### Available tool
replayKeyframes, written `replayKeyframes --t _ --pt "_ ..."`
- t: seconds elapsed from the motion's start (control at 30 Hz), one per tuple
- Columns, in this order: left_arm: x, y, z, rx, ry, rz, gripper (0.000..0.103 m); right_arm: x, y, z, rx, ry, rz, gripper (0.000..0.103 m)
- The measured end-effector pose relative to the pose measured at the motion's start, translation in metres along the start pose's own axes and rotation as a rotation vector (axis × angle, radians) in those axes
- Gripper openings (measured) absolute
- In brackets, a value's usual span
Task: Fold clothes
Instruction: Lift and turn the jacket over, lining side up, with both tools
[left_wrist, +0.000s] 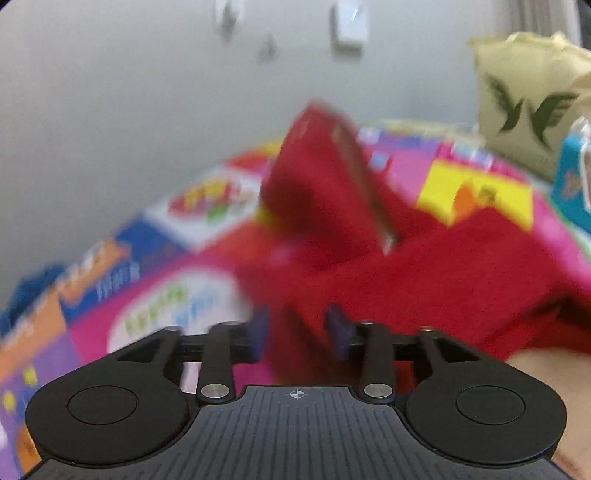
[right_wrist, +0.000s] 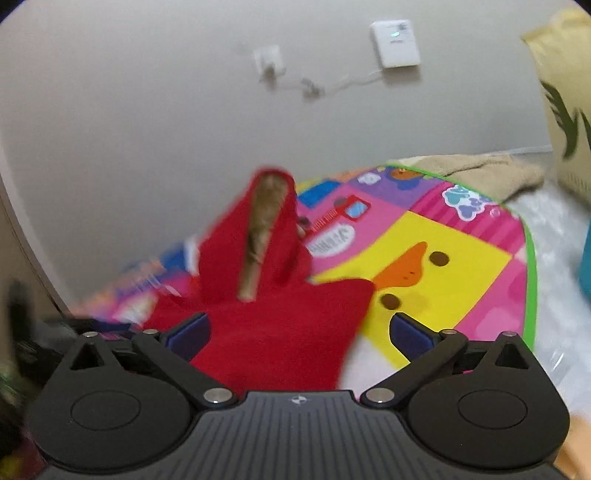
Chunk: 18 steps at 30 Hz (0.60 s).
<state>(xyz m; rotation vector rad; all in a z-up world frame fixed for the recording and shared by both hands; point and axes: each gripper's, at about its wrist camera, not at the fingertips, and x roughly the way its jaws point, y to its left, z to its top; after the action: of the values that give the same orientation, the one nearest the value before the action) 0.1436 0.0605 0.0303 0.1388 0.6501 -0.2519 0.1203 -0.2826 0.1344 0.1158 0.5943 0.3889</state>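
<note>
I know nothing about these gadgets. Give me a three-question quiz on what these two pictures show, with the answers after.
1. True or false: the right gripper has its fingers spread wide apart.
2. What colour is the garment lying on the play mat? A) blue B) red C) green
3. Fill in: the cartoon animal on the mat's yellow patch is a ____.

Key
1. True; no cloth is pinched.
2. B. The left gripper has red cloth between its narrowed fingers.
3. Duck.
</note>
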Motion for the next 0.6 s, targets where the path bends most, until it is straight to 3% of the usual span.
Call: replayKeyframes --t 0.07,0.13,0.2,0.27,0.4,0.5,0.6 --pt "-0.001 0.010 -0.009 -0.068 -0.009 -0.028 0.061 0.032 0.006 -0.002 -0.066 0.088 -0.080 0.103" --pt "-0.009 0.017 -0.009 -0.124 -0.010 -0.055 0.074 0.069 0.011 -0.013 -0.137 0.203 -0.182 0.103" --pt "-0.019 0.022 -0.008 -0.156 -0.017 -0.064 0.089 0.085 0.012 -0.024 -0.166 0.207 -0.199 0.103" --pt "-0.030 0.024 -0.006 -0.167 -0.026 -0.061 0.094 0.080 0.010 -0.020 -0.110 0.211 -0.184 0.103" --pt "-0.053 0.024 -0.011 -0.191 -0.021 -0.098 0.095 0.030 -0.019 -0.004 0.208 0.128 0.105 0.103" --pt "-0.073 0.023 -0.020 -0.215 -0.019 -0.120 0.096 -0.044 -0.044 0.004 0.409 -0.044 0.356 0.103" --pt "-0.102 0.020 -0.034 -0.213 -0.040 -0.117 0.099 -0.119 -0.046 0.009 0.354 -0.173 0.365 0.103"
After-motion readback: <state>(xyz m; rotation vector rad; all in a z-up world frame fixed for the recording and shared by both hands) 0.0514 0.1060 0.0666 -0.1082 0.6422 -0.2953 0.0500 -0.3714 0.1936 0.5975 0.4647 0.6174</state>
